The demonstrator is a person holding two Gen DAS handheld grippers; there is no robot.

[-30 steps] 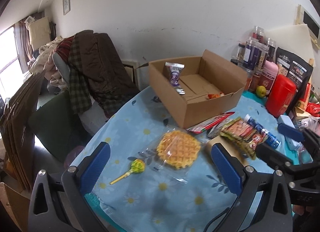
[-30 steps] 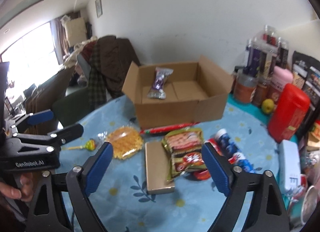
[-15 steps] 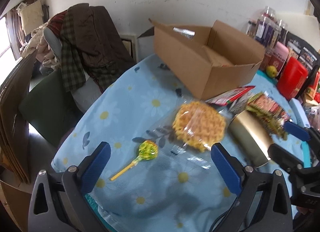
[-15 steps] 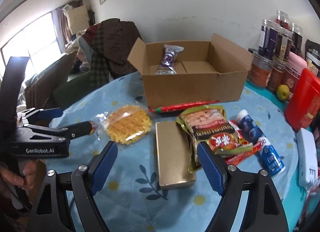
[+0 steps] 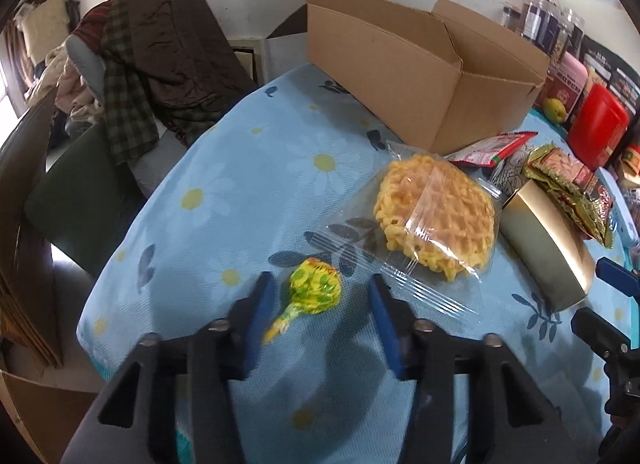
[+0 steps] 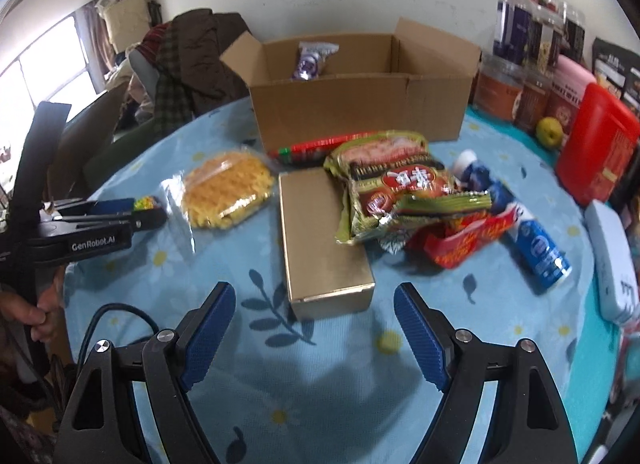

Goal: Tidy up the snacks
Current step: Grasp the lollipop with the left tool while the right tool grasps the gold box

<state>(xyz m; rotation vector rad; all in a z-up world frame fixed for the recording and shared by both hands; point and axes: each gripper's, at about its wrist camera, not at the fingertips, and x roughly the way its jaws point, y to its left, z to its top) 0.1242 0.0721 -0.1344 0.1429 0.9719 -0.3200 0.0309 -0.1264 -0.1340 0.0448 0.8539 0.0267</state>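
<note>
Left wrist view: the left tool (image 5: 318, 290) sits low over the blue flowered worktop (image 5: 248, 167), its blue pads on either side of the green-and-yellow lollipop (image 5: 314, 291) at lower centre of the frame. The jaws stand partly apart, with a gap on each side of the wrapped head, and grip nothing yet. The stick runs back toward the camera, lower left of the head.

The step in hand looks like picking up the lollipop for the cardboard box (image 5: 424, 71) in the upper middle of the frame. To do it well, the pads should close on the round head or just behind it, since the thin stick would probably pivot in the grip. The right pad lies close to the clear wrapper edge of the bagged waffle (image 5: 434, 215), so the film could get pinched along with the sweet.

In the right wrist view, the right tool (image 6: 314, 316) is wide apart and empty, low in the frame, facing the end of the gold box (image 6: 324, 244) without touching it. Beyond it lie the green snack packets (image 6: 396, 191), a red packet (image 6: 464, 236) and a blue tube (image 6: 536, 244) at centre right, all outside the box, where one purple packet (image 6: 310, 61) already stands.
</note>
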